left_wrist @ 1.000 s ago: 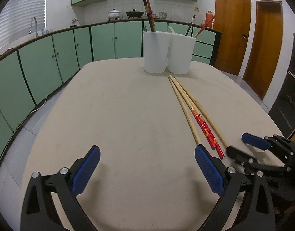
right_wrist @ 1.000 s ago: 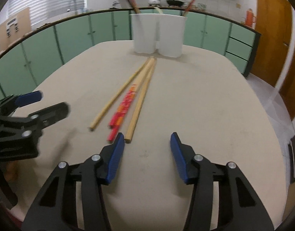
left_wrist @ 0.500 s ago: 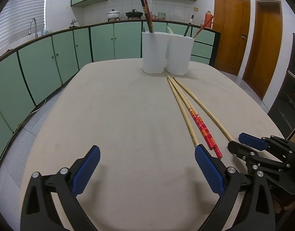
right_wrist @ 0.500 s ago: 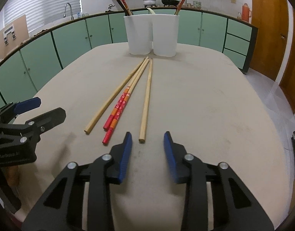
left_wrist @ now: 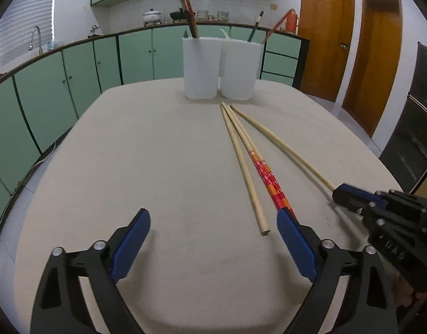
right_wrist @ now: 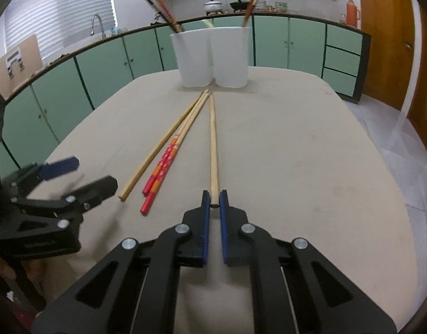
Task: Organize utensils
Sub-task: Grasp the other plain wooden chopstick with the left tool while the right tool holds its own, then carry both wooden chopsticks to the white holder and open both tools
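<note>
On the bench (right_wrist: pixel 297 144), the right hand-held gripper (right_wrist: pixel 214 205) pinches one plain chopstick (right_wrist: pixel 212 139) (left hand-held gripper (left_wrist: pixel 213 239) closing on nothing), three more lie loose, none cupped yet.

Beige table (left_wrist: pixel 130 167) — chopsticks (left_wrist: pixel 242 164), two white holders (left_wrist: pixel 201 68) on top

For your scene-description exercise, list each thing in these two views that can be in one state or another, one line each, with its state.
Right gripper: shut on the plain chopstick's near end.
Left gripper: jaws closing, nothing between them.
Plain chopstick: gripped, lying along the table.
Second plain chopstick: loose, flat.
Red-patterned chopsticks: loose, flat, side by side.
Two white holders: upright, touching, utensils inside.
</note>
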The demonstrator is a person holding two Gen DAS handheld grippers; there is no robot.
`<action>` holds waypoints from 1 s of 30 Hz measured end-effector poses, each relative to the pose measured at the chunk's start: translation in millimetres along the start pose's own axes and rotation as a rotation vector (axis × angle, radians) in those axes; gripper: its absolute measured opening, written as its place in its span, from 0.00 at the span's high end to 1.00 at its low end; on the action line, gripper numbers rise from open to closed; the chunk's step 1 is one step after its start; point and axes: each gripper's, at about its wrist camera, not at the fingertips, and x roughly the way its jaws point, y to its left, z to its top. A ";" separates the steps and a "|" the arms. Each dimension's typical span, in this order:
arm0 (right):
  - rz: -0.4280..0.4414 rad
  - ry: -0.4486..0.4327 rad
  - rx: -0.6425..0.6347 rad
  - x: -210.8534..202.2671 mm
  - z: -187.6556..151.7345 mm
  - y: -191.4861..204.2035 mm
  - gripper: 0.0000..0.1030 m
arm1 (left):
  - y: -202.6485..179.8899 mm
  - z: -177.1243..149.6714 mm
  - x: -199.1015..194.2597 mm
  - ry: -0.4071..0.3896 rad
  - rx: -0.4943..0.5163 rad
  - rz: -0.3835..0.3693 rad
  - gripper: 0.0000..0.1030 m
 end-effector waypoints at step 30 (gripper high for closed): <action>-0.016 -0.037 0.021 -12.8 8.2 -13.3 0.94 | -21.2 10.5 -3.4 -0.029 0.043 -0.004 0.93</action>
